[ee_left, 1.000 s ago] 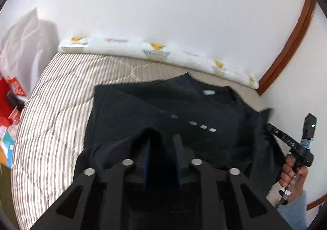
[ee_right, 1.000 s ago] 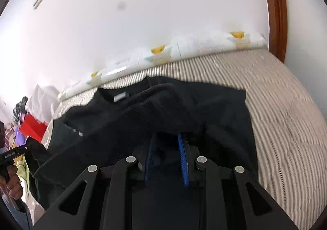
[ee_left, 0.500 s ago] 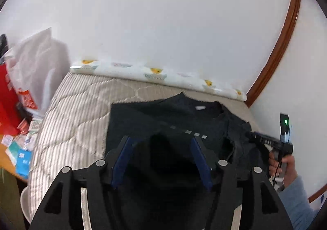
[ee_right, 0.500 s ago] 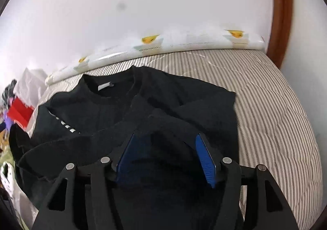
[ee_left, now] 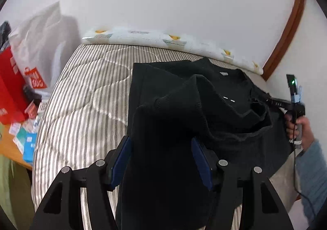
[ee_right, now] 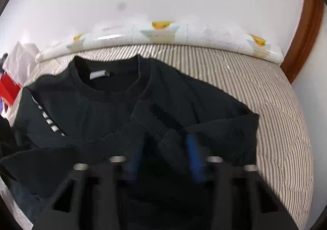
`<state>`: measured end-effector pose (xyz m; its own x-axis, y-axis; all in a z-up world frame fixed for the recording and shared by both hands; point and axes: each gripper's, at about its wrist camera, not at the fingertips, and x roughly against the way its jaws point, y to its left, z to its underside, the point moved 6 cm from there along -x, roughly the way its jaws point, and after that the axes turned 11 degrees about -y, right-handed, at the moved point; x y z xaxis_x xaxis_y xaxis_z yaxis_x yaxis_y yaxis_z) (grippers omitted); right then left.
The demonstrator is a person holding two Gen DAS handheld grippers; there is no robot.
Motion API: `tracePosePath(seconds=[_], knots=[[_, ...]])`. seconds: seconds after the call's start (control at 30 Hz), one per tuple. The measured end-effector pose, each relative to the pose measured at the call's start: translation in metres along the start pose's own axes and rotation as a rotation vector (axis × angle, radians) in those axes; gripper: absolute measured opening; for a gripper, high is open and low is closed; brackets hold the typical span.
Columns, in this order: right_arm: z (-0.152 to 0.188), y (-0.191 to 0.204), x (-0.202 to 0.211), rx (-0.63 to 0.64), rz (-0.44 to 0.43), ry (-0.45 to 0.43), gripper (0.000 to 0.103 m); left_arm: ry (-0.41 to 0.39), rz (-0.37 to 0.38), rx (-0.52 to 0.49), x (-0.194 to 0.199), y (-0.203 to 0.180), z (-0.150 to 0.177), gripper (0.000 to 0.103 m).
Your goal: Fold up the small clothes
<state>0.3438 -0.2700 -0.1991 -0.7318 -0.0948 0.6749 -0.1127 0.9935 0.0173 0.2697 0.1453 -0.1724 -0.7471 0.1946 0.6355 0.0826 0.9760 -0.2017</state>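
Note:
A black sweater (ee_left: pixel 184 97) lies on the striped bed, collar with a white label toward the wall; it also shows in the right wrist view (ee_right: pixel 114 107). Its lower part is folded up in loose rumpled layers. My left gripper (ee_left: pixel 161 144) is open over the sweater's near left part, with black cloth lying between the blue pads. My right gripper (ee_right: pixel 165 148) is open over the near right part, its pads blurred and partly hidden by a fold. The right gripper also appears at the right in the left wrist view (ee_left: pixel 286 105), held by a hand.
The striped mattress (ee_left: pixel 85 97) runs to a white wall, with a long patterned roll (ee_right: pixel 163 33) along the back. A white bag (ee_left: pixel 40 46), red boxes (ee_left: pixel 10 86) and packets lie left of the bed. A brown door frame (ee_left: pixel 286 31) stands at the right.
Both grippers were shut on the sweater's hem a second ago and opened, letting go of it. The folded layer now lies on the sweater. The right gripper is still moving.

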Motion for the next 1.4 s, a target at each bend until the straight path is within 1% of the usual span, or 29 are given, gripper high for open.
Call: tracePosePath(seconds=[0.07, 0.13, 0.17, 0.23, 0.27, 0.3, 0.37, 0.43, 0.5, 0.53, 0.6, 0.7, 0.73, 0.77, 0.8, 0.83, 0.87, 0.9, 0.93, 1.0, 1.1, 1.17, 1.23, 1.27, 1.3, 1.4], knots=[[-0.004, -0.002, 0.006, 0.002, -0.008, -0.043, 0.015, 0.001, -0.031, -0.015, -0.007, 0.000, -0.002, 0.058], [-0.012, -0.012, 0.025, -0.044, -0.032, -0.141, 0.014, -0.007, -0.042, -0.015, -0.012, 0.002, -0.006, 0.058], [-0.018, -0.026, 0.039, -0.099, -0.022, -0.215, 0.014, -0.013, -0.043, -0.013, -0.013, 0.003, -0.008, 0.058], [-0.020, -0.047, 0.051, -0.180, -0.008, -0.277, 0.014, -0.021, -0.039, -0.012, -0.019, 0.002, -0.015, 0.058], [-0.019, -0.057, 0.051, -0.218, -0.005, -0.275, 0.014, -0.018, -0.037, -0.015, -0.023, 0.002, -0.017, 0.058], [-0.017, -0.060, 0.047, -0.226, -0.004, -0.254, 0.015, -0.015, -0.037, -0.019, -0.027, 0.000, -0.021, 0.058], [-0.011, -0.060, 0.036, -0.210, 0.008, -0.192, 0.016, -0.005, -0.039, -0.033, -0.038, -0.004, -0.027, 0.058], [-0.007, -0.056, 0.031, -0.175, 0.024, -0.160, 0.017, -0.003, -0.054, -0.034, -0.048, -0.005, -0.032, 0.058], [-0.006, -0.054, 0.029, -0.151, 0.045, -0.154, 0.024, -0.001, -0.056, -0.019, -0.059, -0.003, -0.039, 0.058], [-0.006, -0.053, 0.026, -0.148, 0.049, -0.146, 0.026, 0.011, -0.059, -0.009, -0.067, -0.002, -0.041, 0.058], [-0.006, -0.054, 0.020, -0.145, 0.053, -0.121, 0.034, 0.029, -0.064, 0.005, -0.078, 0.002, -0.043, 0.058], [-0.004, -0.058, 0.009, -0.156, 0.052, -0.083, 0.036, 0.062, -0.078, 0.029, -0.093, 0.009, -0.043, 0.058], [-0.004, -0.059, 0.005, -0.163, 0.045, -0.070, 0.036, 0.065, -0.076, 0.039, -0.095, 0.010, -0.042, 0.050], [-0.003, -0.061, 0.000, -0.174, 0.034, -0.056, 0.035, 0.070, -0.075, 0.053, -0.096, 0.012, -0.041, 0.035], [-0.003, -0.061, -0.002, -0.178, 0.026, -0.052, 0.033, 0.070, -0.076, 0.071, -0.096, 0.013, -0.040, 0.027], [-0.003, -0.061, -0.003, -0.180, 0.013, -0.052, 0.027, 0.053, -0.079, 0.080, -0.095, 0.013, -0.040, 0.017], [-0.003, -0.059, -0.002, -0.178, -0.005, -0.057, 0.023, 0.017, -0.077, 0.075, -0.090, 0.012, -0.042, 0.013], [-0.004, -0.059, 0.000, -0.171, -0.010, -0.072, 0.022, -0.003, -0.078, 0.059, -0.086, 0.010, -0.043, 0.012], [-0.004, -0.058, 0.003, -0.166, -0.013, -0.085, 0.018, -0.022, -0.086, 0.041, -0.082, 0.008, -0.046, 0.011], [-0.006, -0.057, 0.010, -0.159, -0.031, -0.123, 0.015, -0.065, -0.080, 0.042, -0.073, 0.004, -0.054, 0.010], [-0.017, -0.060, 0.035, -0.168, -0.072, -0.235, 0.014, -0.137, -0.067, 0.069, -0.059, 0.001, -0.071, 0.009], [-0.029, -0.064, 0.057, -0.185, -0.089, -0.339, 0.013, -0.184, -0.077, 0.078, -0.054, 0.000, -0.083, 0.009], [-0.035, -0.067, 0.067, -0.180, -0.070, -0.390, 0.013, -0.189, -0.096, 0.067, -0.061, -0.004, -0.092, 0.009], [-0.037, -0.069, 0.066, -0.177, -0.054, -0.394, 0.013, -0.183, -0.106, 0.059, -0.066, -0.005, -0.093, 0.009], [-0.038, -0.072, 0.059, -0.176, -0.033, -0.371, 0.014, -0.171, -0.116, 0.052, -0.074, -0.007, -0.093, 0.009], [-0.030, -0.078, 0.024, -0.169, 0.023, -0.257, 0.014, -0.119, -0.156, 0.036, -0.101, -0.009, -0.084, 0.009]])
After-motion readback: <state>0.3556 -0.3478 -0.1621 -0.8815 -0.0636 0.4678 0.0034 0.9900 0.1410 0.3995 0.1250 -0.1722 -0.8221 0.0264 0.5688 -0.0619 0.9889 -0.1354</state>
